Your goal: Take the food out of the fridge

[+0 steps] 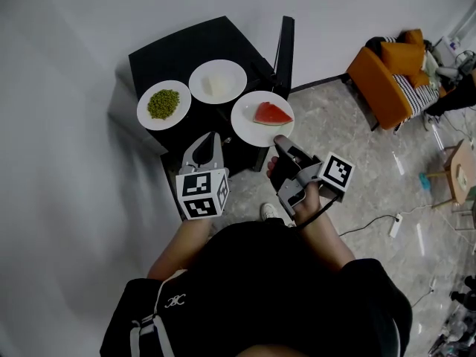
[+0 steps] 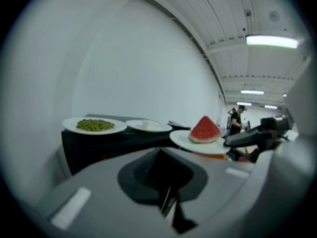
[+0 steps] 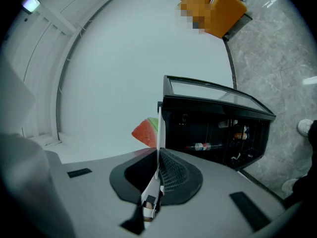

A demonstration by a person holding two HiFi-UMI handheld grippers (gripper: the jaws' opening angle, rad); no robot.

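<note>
Clamping watermelon plate (image 1: 248, 122) rim: right gripper (image 1: 279, 141) fingers; left gripper (image 1: 210, 137) fingers together, empty. Peas plate (image 1: 146, 119) and second plate (image 1: 201, 71) already atop fridge (image 1: 178, 50); third looks nearly out.

Watermelon plate (image 1: 247, 127) overhangs fridge (image 1: 190, 47) opening; open door (image 1: 285, 50) at right.

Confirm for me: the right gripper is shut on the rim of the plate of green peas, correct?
No. The right gripper is shut on the rim of the watermelon plate, not the pea plate, which sits on the fridge top. The head view shows it.
</note>
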